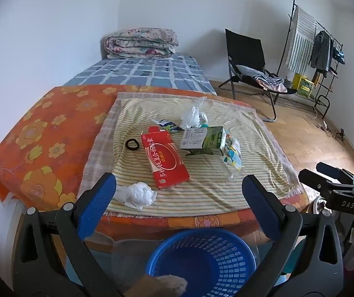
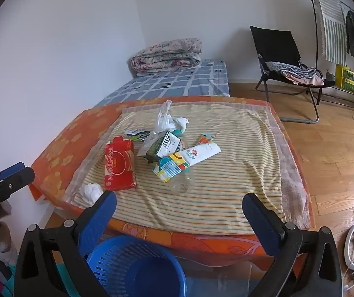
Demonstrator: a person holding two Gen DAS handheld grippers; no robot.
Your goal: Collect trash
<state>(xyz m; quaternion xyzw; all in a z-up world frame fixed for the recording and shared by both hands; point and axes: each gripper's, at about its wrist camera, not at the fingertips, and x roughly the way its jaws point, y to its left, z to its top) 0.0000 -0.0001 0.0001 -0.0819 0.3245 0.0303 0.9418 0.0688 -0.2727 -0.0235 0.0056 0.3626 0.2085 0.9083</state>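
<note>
1. the left gripper (image 1: 178,203) stood wide apart, empty, above the round blue plastic basket (image 1: 201,259).
2. the right gripper (image 2: 179,212) was likewise spread, empty.
3. ahead lay a red cardboard box (image 1: 164,159), a green milk carton (image 1: 203,139) and crumpled white tissue (image 1: 137,194).

Beyond the wide-apart fingers (image 2: 261,212), a red box (image 2: 119,167), milk carton (image 2: 163,146) and clear bottle (image 2: 182,180) lie; blue basket (image 2: 137,269) sits beneath.
</note>
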